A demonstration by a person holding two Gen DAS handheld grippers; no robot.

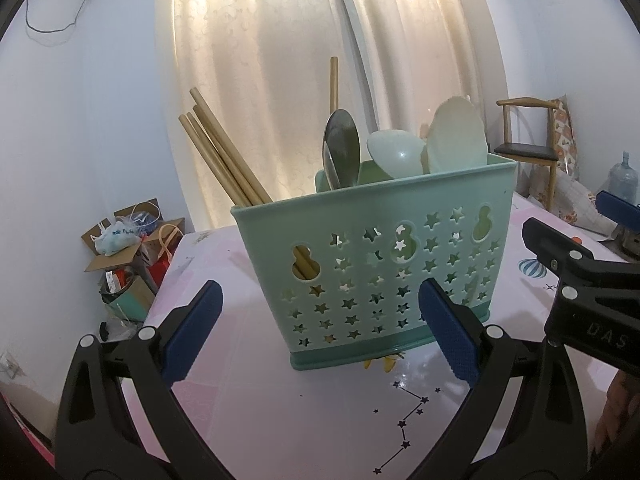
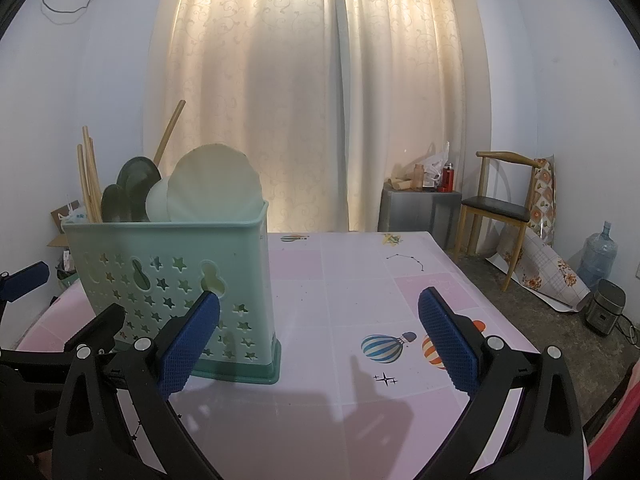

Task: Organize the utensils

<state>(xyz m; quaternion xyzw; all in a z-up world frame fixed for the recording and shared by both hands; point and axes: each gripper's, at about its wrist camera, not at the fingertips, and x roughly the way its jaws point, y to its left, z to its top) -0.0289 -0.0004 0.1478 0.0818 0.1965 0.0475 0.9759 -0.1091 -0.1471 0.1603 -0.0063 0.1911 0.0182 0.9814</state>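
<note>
Both my tongs, left [image 1: 318, 334] and right [image 2: 319, 338], are spread, empty. Centre frame, the caddy [image 1: 384, 256] looks light, stiff plastic, top-heavy; I'd grip its rim.

Cream curtains [image 2: 320, 96] fill the upper centre. At right stand a wooden chair [image 2: 496, 208] and a water bottle [image 2: 598, 250]. Cardboard boxes [image 1: 128, 248] sit at lower left.

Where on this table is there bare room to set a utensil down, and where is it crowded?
The widest bare patch is to the right of the caddy, from its side wall across the table to the far and right edges. A narrower strip lies in front of the caddy, toward the left gripper. The caddy itself is crowded with chopsticks and spoons.
</note>
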